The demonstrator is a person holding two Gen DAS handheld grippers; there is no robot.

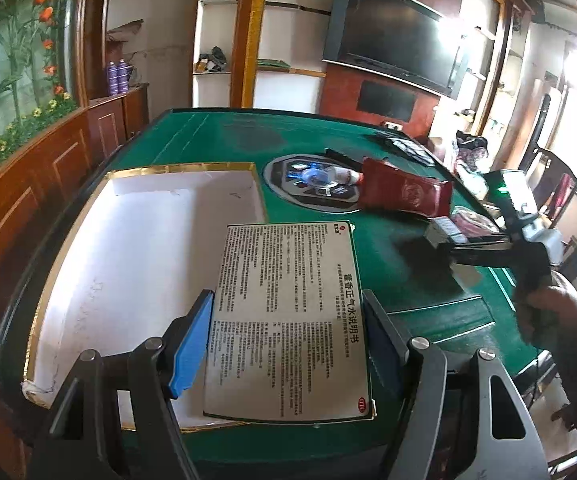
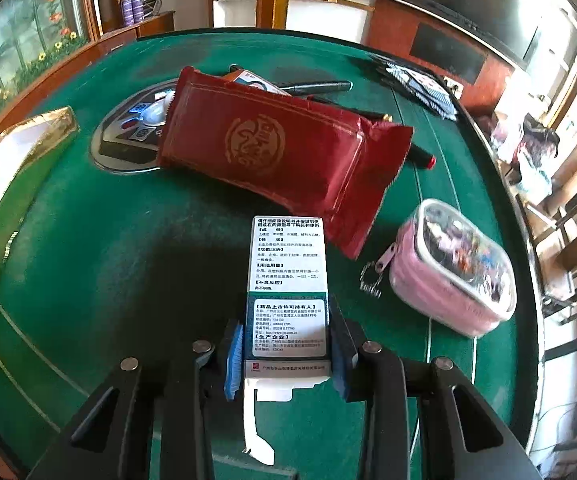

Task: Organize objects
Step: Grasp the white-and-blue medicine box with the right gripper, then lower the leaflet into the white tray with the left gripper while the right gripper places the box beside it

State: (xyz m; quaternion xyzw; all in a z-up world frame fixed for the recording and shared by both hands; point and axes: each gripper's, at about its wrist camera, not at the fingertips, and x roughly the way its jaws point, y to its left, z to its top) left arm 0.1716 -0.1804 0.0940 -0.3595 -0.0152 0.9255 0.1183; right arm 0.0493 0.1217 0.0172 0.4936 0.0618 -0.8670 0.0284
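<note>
Medicine box [image 2: 287,292] clenched in your right gripper [image 2: 286,356] above the surface's middle | left gripper [image 1: 288,344] fingers grasp the leaflet card [image 1: 288,320] over the tray's [image 1: 88,264] near corner | risk: open flap snags, box slips.

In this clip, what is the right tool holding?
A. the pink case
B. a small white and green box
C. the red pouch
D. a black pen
B: the right tool is closed on the sides of a small white and green box, while the red pouch, pink case and pen lie apart on the green table.
</note>
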